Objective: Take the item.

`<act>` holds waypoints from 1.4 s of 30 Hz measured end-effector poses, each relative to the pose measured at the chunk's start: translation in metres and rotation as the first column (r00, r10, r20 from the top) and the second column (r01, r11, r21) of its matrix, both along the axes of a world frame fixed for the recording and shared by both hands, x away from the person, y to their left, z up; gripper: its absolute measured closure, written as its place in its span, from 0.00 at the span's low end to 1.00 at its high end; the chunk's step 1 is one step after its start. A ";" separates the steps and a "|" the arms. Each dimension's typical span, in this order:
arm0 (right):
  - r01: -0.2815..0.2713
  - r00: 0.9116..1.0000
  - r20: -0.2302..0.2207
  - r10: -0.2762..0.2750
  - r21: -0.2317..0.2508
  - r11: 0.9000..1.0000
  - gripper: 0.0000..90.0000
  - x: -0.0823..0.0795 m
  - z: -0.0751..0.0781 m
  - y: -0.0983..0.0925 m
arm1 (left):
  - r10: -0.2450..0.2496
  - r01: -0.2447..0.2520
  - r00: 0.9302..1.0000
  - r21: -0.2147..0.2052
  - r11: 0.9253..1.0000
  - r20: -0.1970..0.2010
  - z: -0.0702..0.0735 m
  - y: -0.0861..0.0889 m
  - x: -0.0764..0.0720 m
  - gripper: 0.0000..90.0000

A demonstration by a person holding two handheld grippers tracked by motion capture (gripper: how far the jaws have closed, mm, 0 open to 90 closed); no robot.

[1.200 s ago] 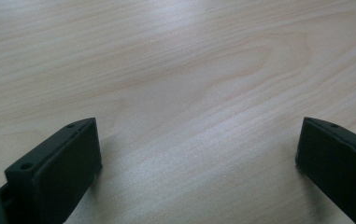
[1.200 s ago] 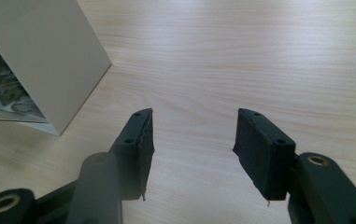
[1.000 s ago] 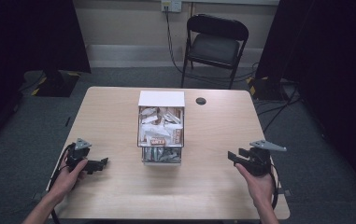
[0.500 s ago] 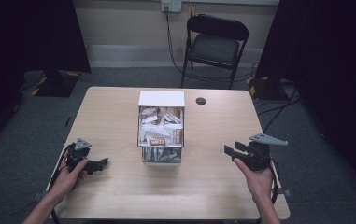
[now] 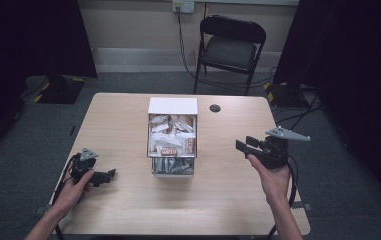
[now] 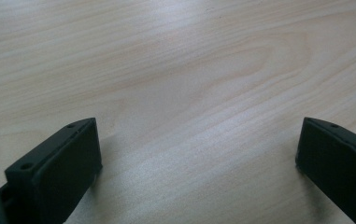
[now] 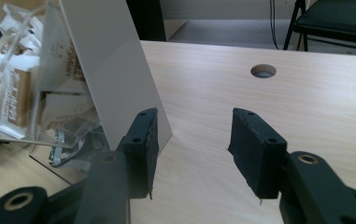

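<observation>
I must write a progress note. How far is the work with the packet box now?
Nothing looks done yet: the clear box holds its packets, and none lies on the table. In hand: the right tongs, empty, jaws just closing, are raised beside the box. The left tongs are open over bare wood. Every grasp remains.

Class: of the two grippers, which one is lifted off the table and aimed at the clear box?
The right gripper: it is raised, pointing toward the box. The left gripper lies low on the table.
</observation>
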State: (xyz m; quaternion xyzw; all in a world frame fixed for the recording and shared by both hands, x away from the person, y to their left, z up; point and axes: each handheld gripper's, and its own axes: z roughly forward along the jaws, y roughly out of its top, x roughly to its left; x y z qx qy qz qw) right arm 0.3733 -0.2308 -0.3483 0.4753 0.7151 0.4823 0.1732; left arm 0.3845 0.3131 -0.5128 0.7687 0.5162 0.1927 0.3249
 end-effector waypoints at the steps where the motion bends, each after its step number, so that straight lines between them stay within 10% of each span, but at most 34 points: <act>1: 0.000 1.000 0.000 0.000 0.000 1.000 0.58 0.000 0.000 0.000 | 0.000 0.000 1.000 0.000 1.000 0.000 0.000 0.000 0.000 0.00; 27: -0.113 0.992 0.053 0.111 0.043 0.993 0.60 0.008 0.046 0.028 | 0.000 0.000 1.000 0.000 1.000 0.000 0.000 0.000 0.000 0.00; 42: -0.288 0.952 0.132 0.275 0.087 0.954 0.62 0.000 0.073 0.067 | 0.000 0.000 1.000 0.000 1.000 0.000 0.000 0.000 0.000 0.00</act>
